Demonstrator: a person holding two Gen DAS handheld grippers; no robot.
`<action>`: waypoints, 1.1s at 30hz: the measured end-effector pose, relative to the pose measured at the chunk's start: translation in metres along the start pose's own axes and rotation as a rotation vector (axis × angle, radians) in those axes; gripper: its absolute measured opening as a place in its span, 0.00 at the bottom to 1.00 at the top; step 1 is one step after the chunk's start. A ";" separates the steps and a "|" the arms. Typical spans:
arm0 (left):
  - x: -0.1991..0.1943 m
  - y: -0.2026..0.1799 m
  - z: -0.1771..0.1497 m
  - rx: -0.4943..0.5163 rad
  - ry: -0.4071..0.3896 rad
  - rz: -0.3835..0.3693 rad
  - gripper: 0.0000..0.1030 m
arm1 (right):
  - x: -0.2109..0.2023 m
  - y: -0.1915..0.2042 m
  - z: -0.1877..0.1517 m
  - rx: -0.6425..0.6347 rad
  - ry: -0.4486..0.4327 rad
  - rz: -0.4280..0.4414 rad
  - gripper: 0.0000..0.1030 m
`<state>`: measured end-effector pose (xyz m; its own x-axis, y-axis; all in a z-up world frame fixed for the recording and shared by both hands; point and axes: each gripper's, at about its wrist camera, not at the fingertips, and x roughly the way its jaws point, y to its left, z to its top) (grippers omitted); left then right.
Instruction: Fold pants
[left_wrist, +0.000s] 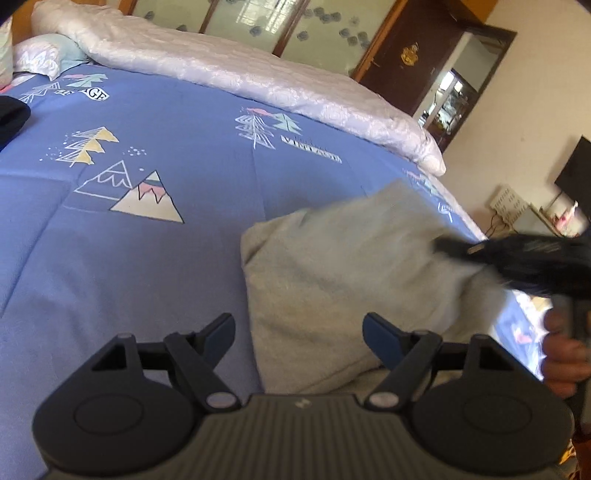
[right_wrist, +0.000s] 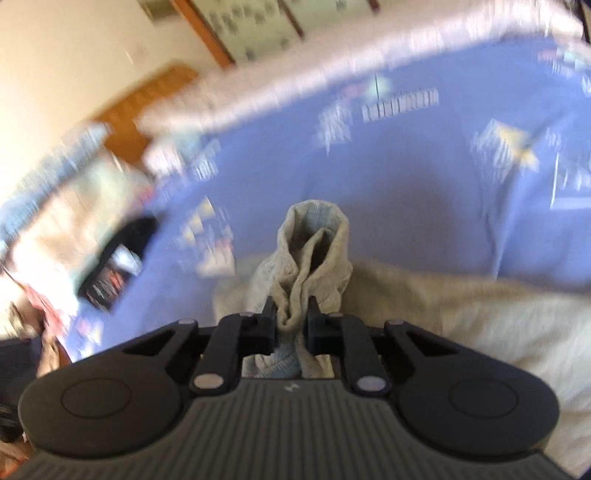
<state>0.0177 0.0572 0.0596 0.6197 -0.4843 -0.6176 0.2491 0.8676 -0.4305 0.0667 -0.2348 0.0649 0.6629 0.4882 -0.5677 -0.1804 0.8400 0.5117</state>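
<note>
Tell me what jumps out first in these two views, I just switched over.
The right gripper is shut on a bunched fold of the grey pants, at the centre of its own view. In the left wrist view the left gripper hangs open above the pants, which lie on the blue patterned bedspread.

The pants (left_wrist: 332, 280) are a light grey, fleece-textured garment lying on the blue patterned bedspread (left_wrist: 147, 258), near its right-hand edge in the left wrist view, doubled over with a rounded folded edge at the left. One bunched end (right_wrist: 314, 251) is raised above the rest of the fabric and pinched between the closed fingers of the right gripper (right_wrist: 291, 325), standing up in vertical creases with a ribbed cuff at the top.
</note>
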 end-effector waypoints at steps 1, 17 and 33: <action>0.000 -0.001 0.004 -0.006 -0.004 -0.006 0.77 | -0.016 -0.002 0.005 0.012 -0.051 0.020 0.16; 0.074 -0.081 0.009 0.134 0.150 -0.065 0.78 | -0.116 -0.147 -0.071 0.336 -0.212 -0.251 0.17; 0.126 -0.062 0.005 -0.049 0.334 -0.114 0.91 | -0.120 -0.196 -0.089 0.497 -0.241 -0.163 0.80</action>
<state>0.0839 -0.0571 0.0123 0.3107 -0.5946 -0.7416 0.2614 0.8035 -0.5348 -0.0422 -0.4370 -0.0240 0.8108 0.2451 -0.5316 0.2625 0.6595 0.7044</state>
